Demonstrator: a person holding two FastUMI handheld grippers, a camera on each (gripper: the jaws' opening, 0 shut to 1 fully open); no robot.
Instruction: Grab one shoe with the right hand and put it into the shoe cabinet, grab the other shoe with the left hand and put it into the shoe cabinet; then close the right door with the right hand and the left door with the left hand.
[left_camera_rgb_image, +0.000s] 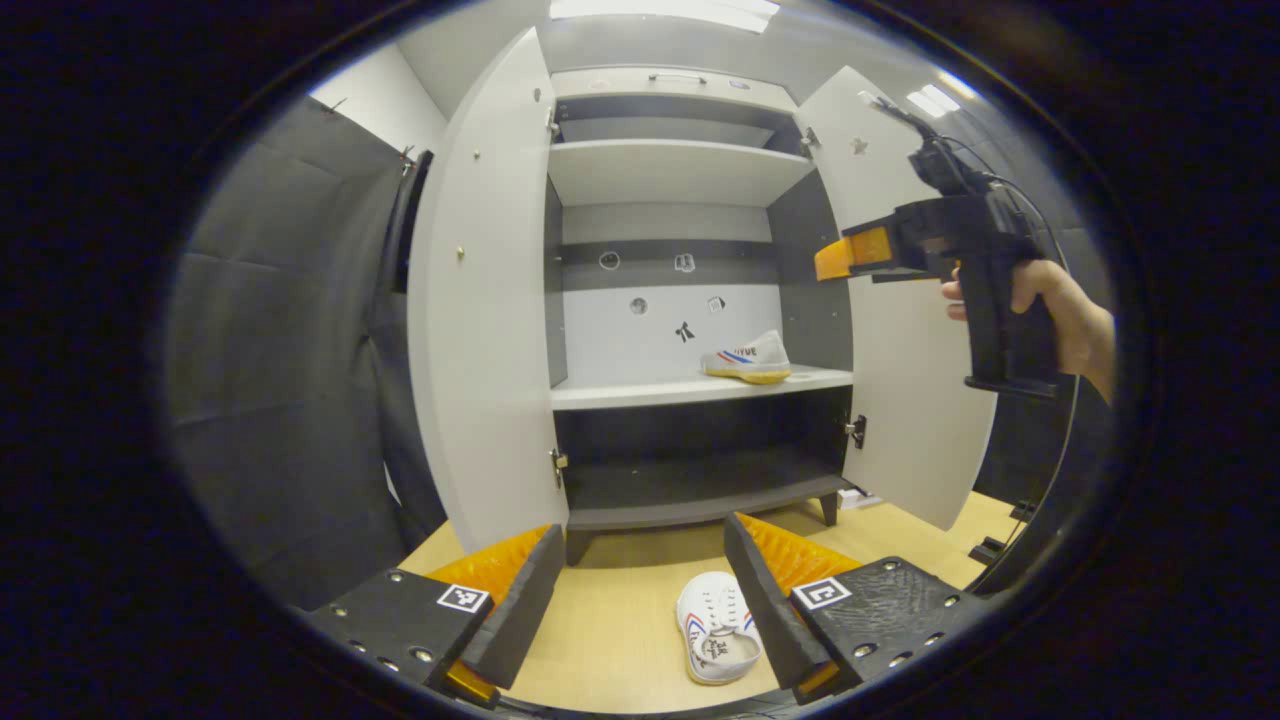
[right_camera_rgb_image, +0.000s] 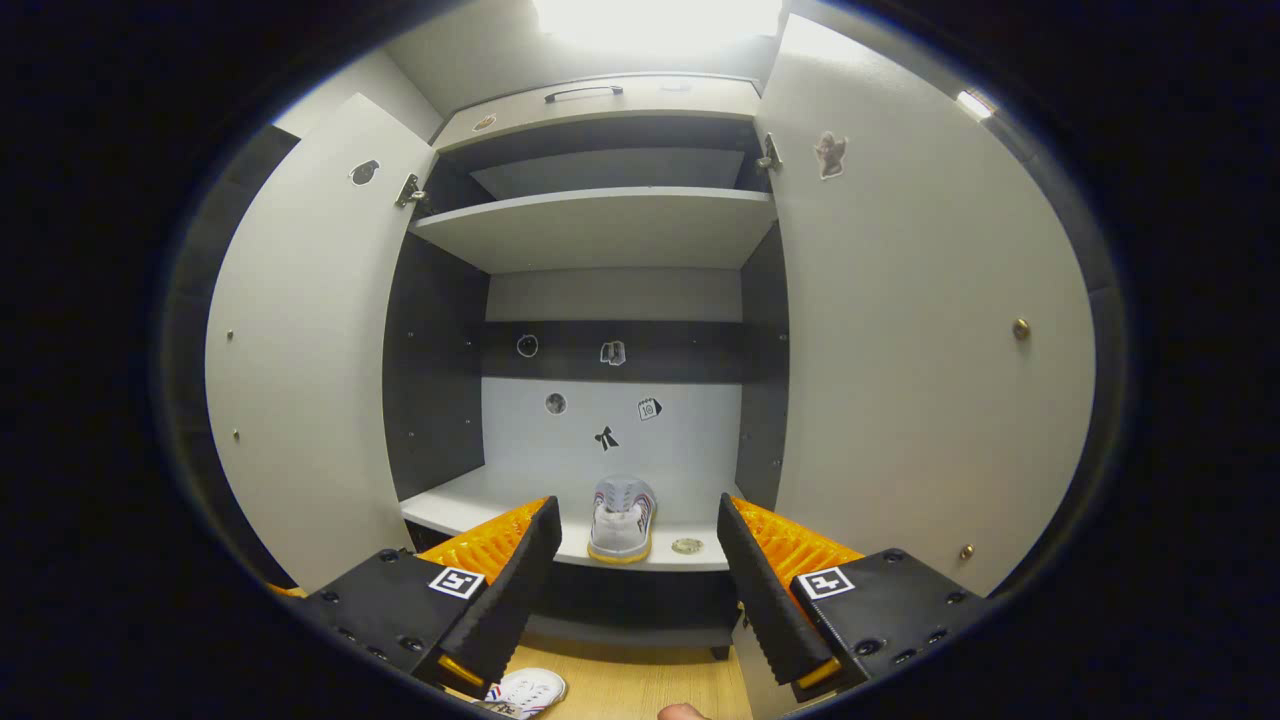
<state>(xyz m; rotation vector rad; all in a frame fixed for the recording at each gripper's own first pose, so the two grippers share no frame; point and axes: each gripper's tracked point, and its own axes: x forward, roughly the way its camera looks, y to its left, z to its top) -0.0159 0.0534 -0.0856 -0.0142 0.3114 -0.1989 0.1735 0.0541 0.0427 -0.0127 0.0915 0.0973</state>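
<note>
The white shoe cabinet (left_camera_rgb_image: 660, 170) stands with both doors swung wide. One white shoe with red and blue stripes (left_camera_rgb_image: 748, 360) rests on the right part of its middle shelf (left_camera_rgb_image: 620, 394). The other shoe (left_camera_rgb_image: 715, 630) lies on the wooden floor, sole down, just left of my left gripper's right finger. My left gripper (left_camera_rgb_image: 640, 600) is open above the floor with nothing between its fingers. A hand holds my right gripper (left_camera_rgb_image: 835, 262) up by the right door. In the right gripper view that gripper (right_camera_rgb_image: 635, 590) is open, facing the shelved shoe (right_camera_rgb_image: 620, 520) heel-on, apart from it. The floor shoe (right_camera_rgb_image: 525, 692) peeks in below.
The left door (left_camera_rgb_image: 485, 300) and right door (left_camera_rgb_image: 900, 400) flank the opening, each with small knobs. An upper shelf (right_camera_rgb_image: 600, 225) and a dark bottom compartment (left_camera_rgb_image: 690, 475) hold nothing. A small round object (right_camera_rgb_image: 686, 546) lies on the middle shelf. Black cloth (left_camera_rgb_image: 280, 350) hangs at the left.
</note>
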